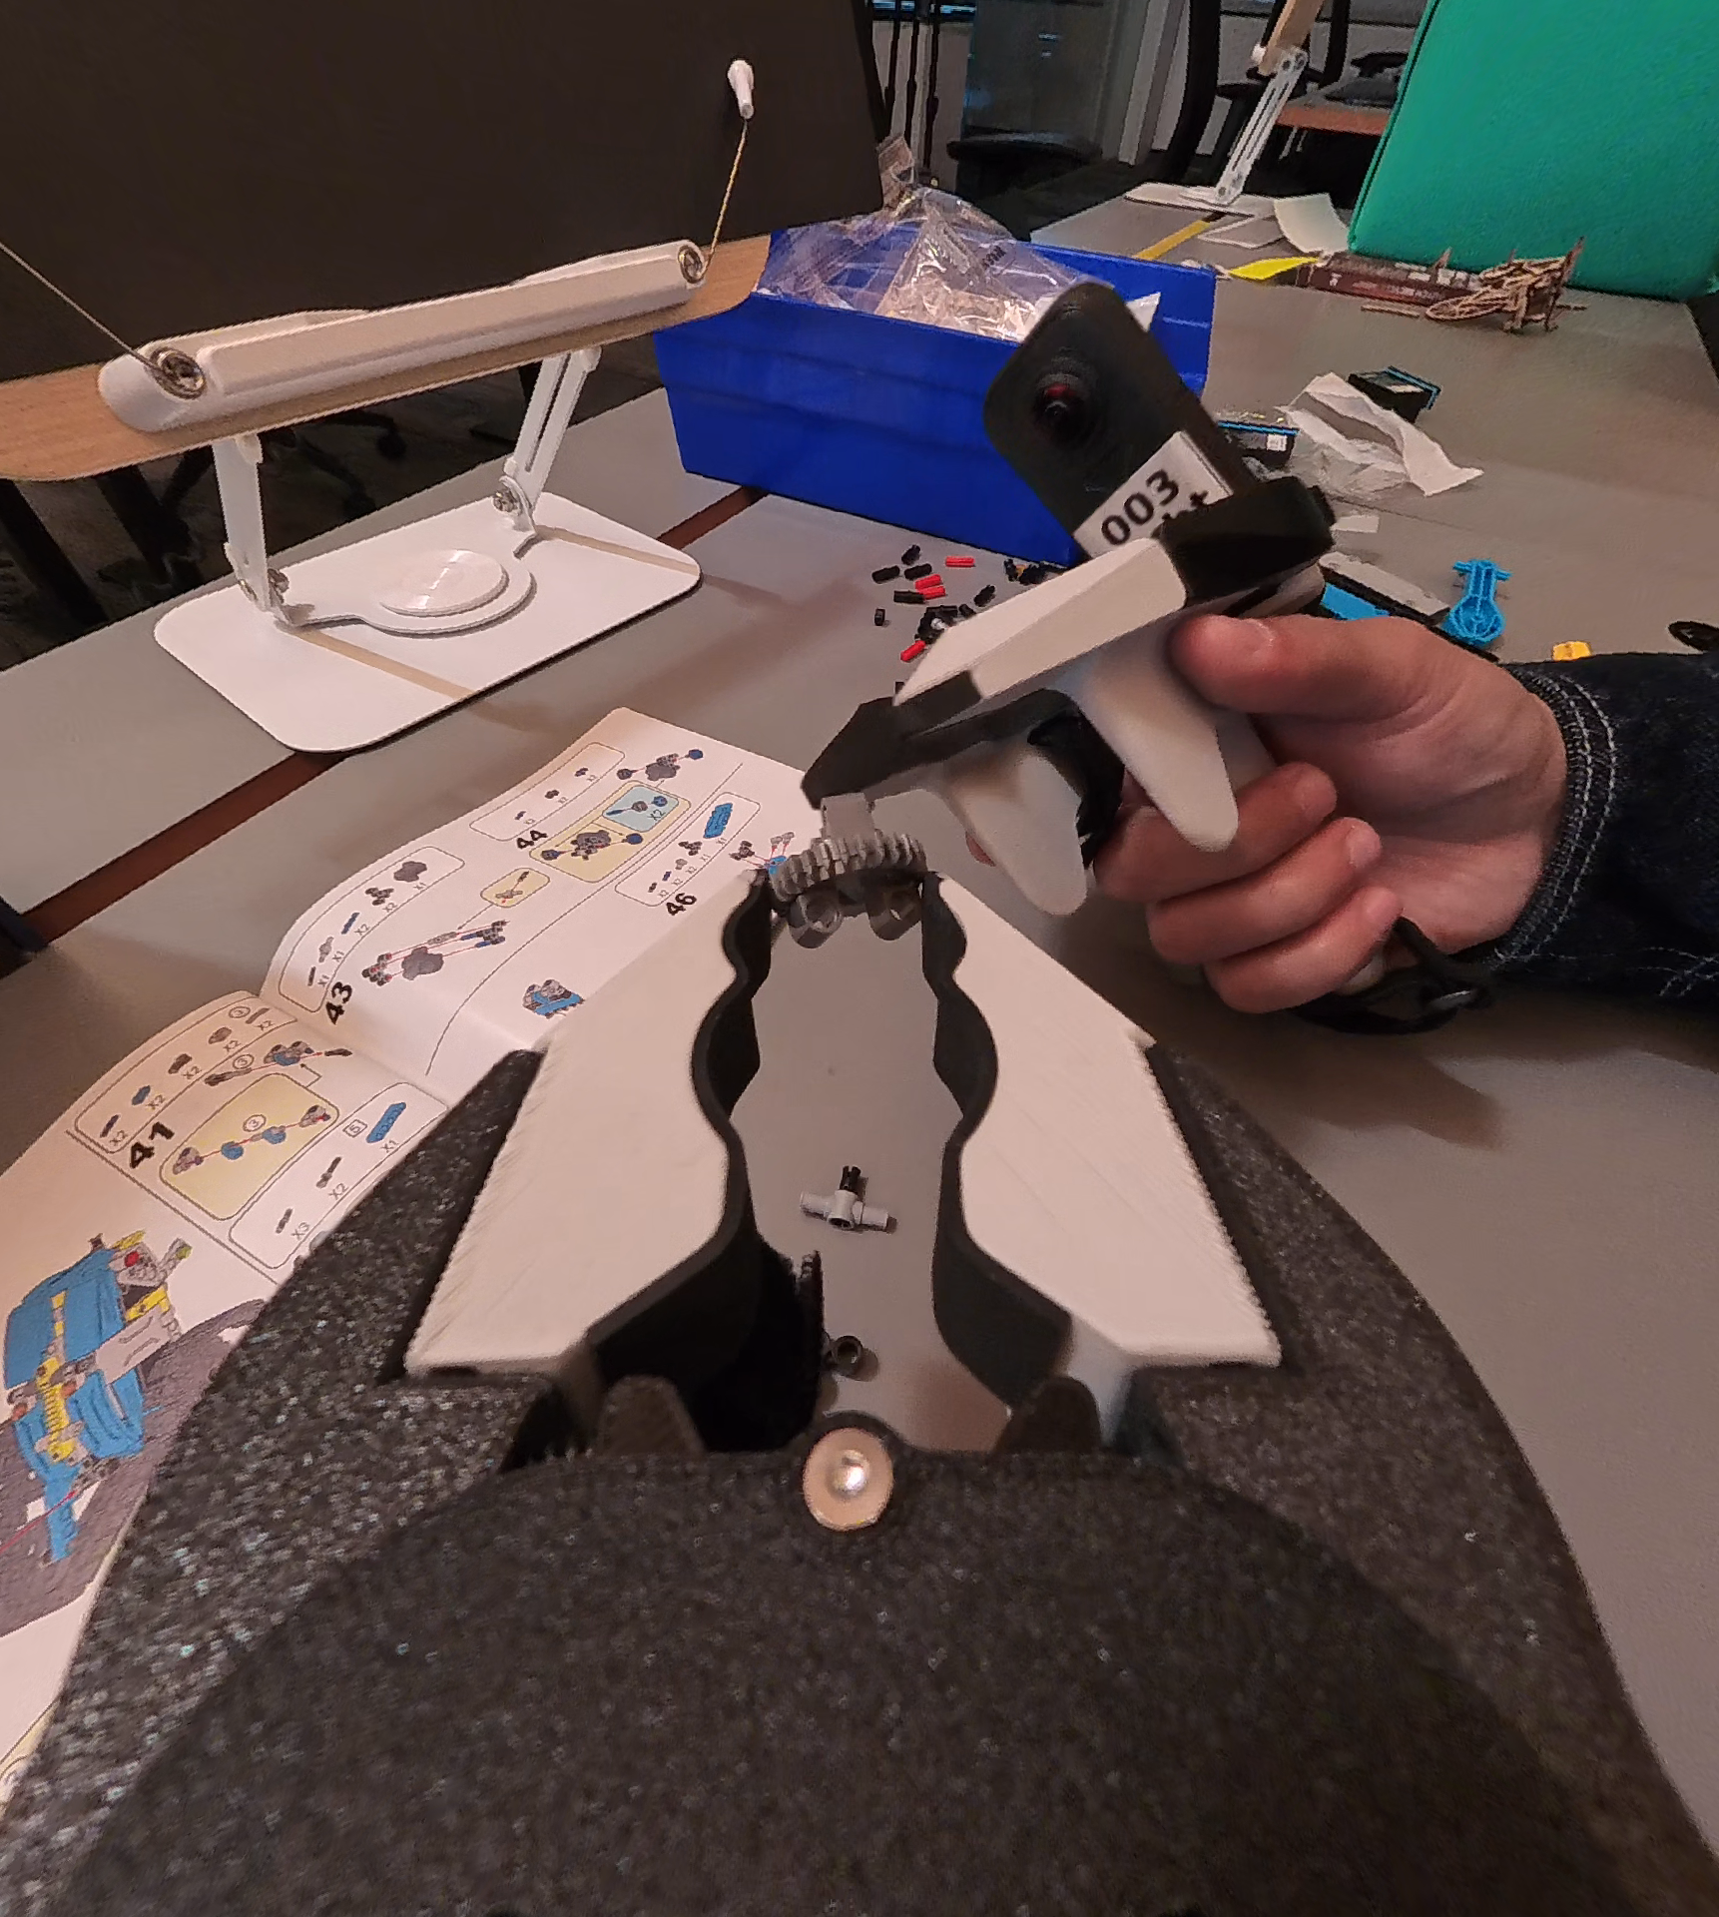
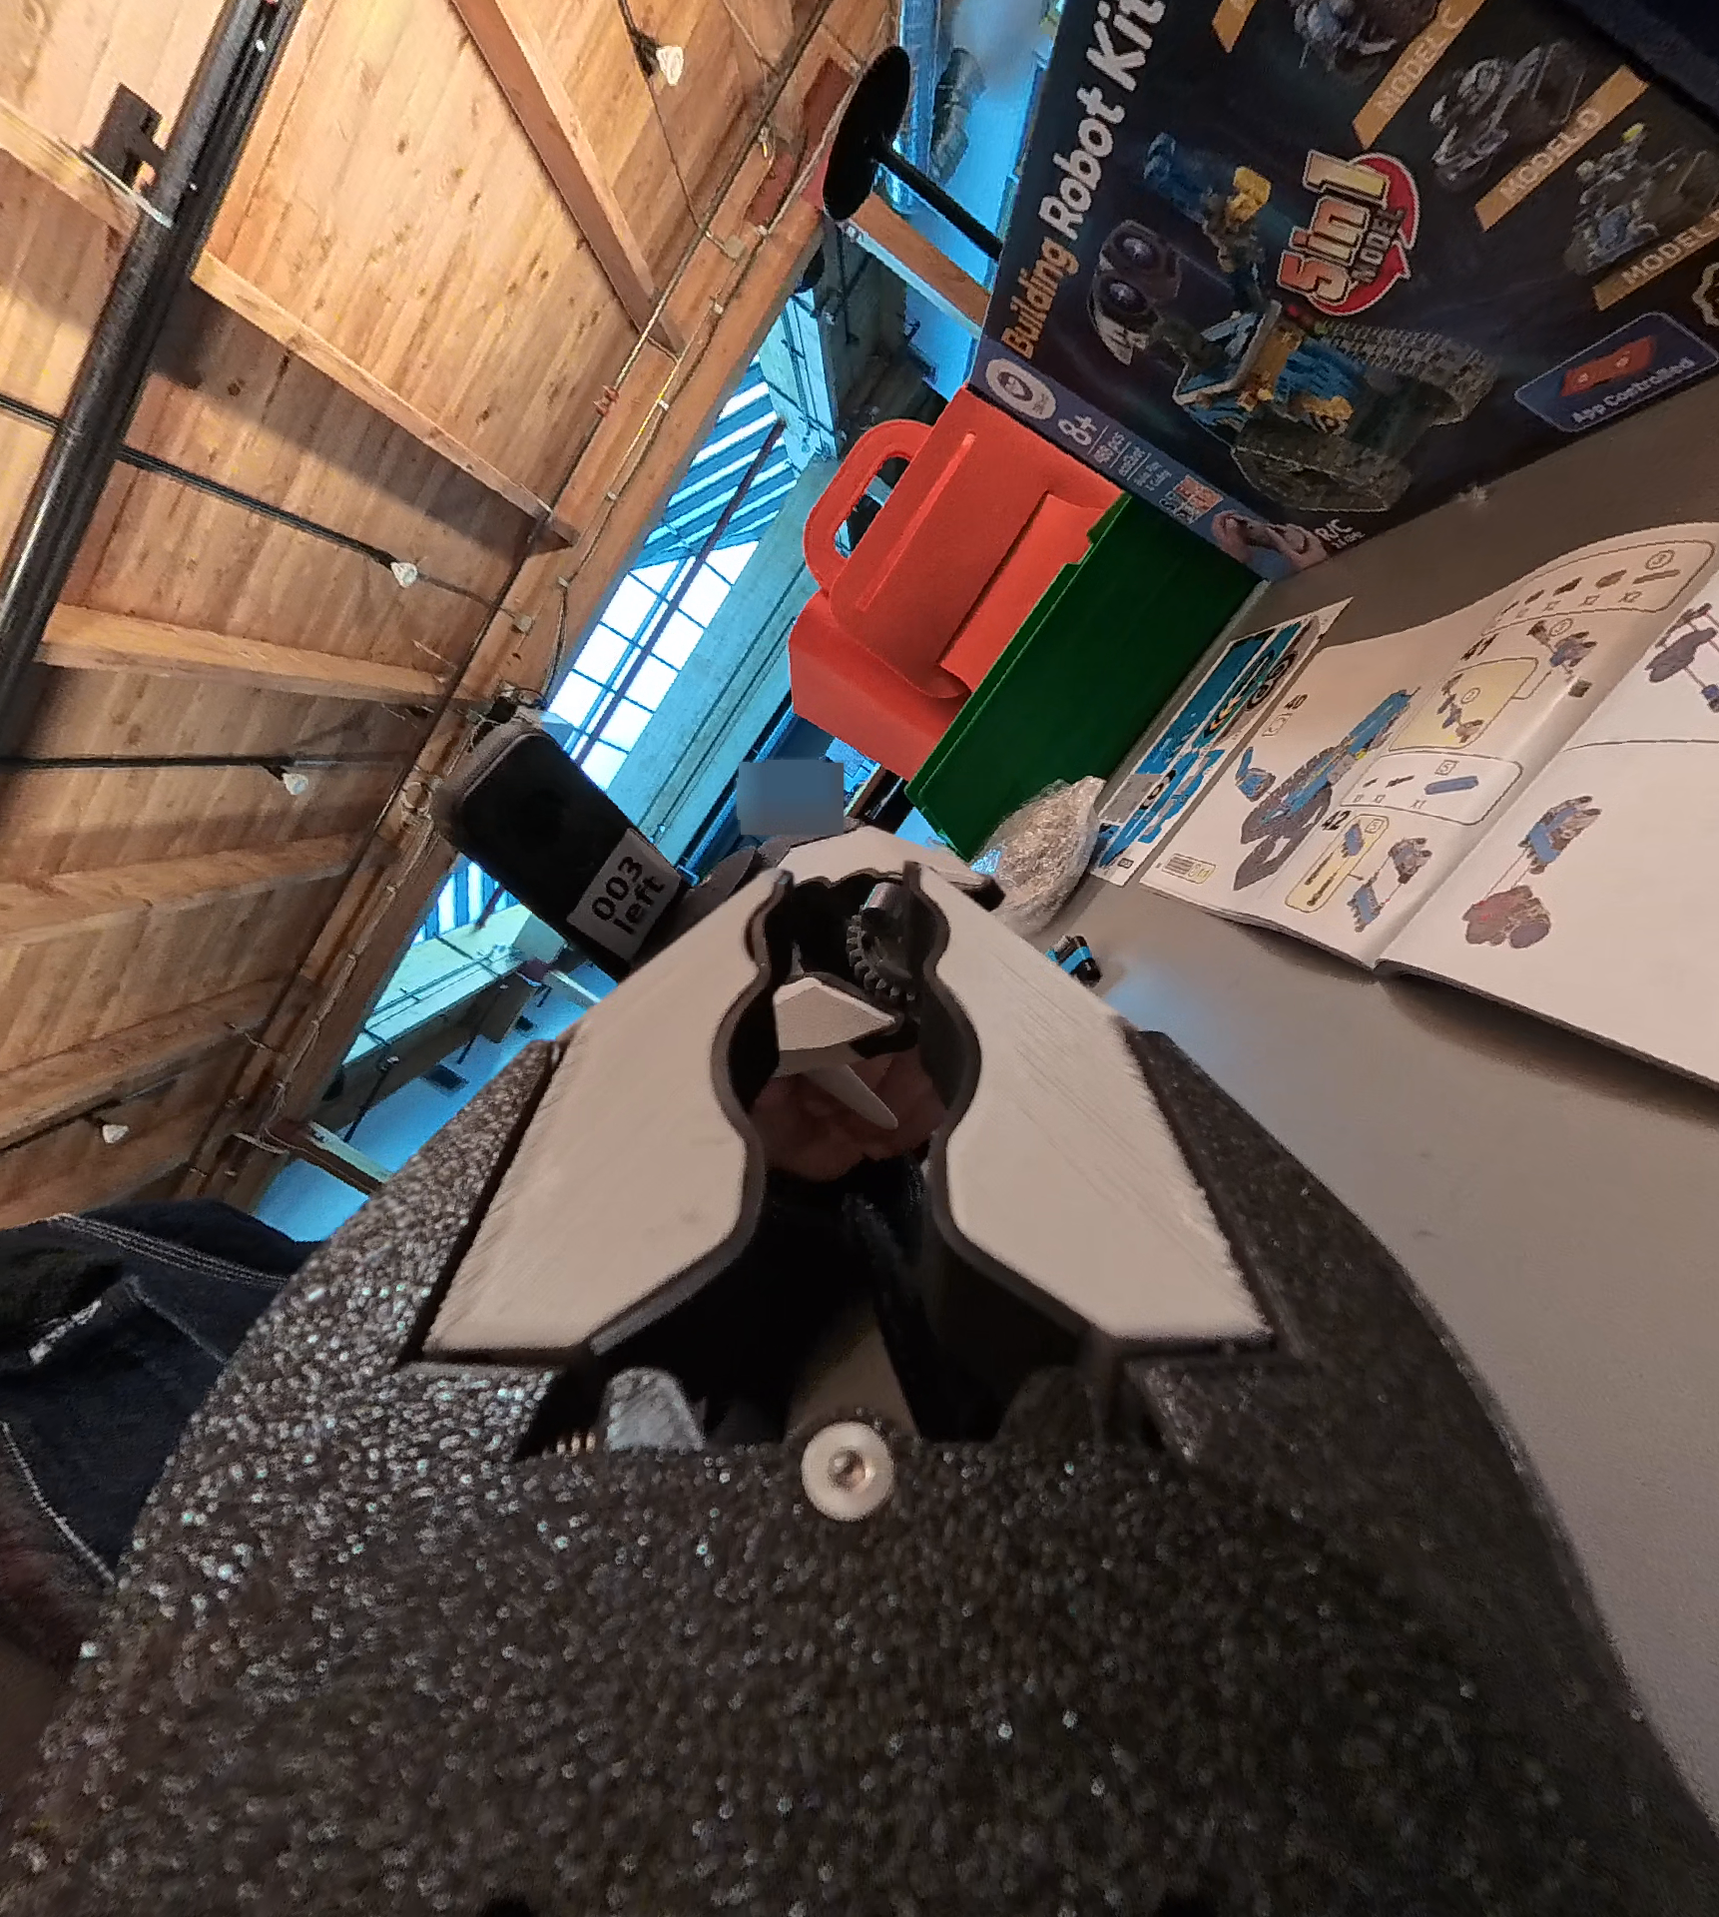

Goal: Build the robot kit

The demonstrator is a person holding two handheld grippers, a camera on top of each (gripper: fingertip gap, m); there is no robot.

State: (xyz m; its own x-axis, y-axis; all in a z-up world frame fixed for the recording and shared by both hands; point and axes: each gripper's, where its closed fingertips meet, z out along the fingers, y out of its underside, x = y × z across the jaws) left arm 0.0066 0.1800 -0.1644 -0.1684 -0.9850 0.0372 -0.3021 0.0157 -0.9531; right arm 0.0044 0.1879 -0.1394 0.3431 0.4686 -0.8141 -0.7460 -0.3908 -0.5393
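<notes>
My left gripper [image 1: 850, 887] is shut on a small grey gear assembly [image 1: 850, 861] and holds it above the grey table [image 1: 1353, 1193]. My right gripper [image 1: 840, 804], held by a hand [image 1: 1353, 809], comes in from the right. Its tips pinch a grey piece on top of the same assembly. In the right wrist view my right gripper [image 2: 847, 882] is nearly closed around the gear [image 2: 874, 960], with the left gripper's black body [image 2: 565, 830] just beyond. A small grey connector [image 1: 843, 1203] and a tiny black part [image 1: 847, 1354] lie on the table below.
An open instruction booklet [image 1: 420, 985] lies at the left, also in the right wrist view [image 2: 1457, 778]. Behind stand a white stand [image 1: 420, 612], a blue bin [image 1: 835, 415] and loose small parts [image 1: 923, 591]. A kit box [image 2: 1405, 259], red case [image 2: 938, 581] and green bin [image 2: 1073, 674] sit beyond the booklet. The tips of both grippers are at nearly the same place. My left gripper's tips are some 10 centimeters from the small grey connector [image 1: 843, 1203].
</notes>
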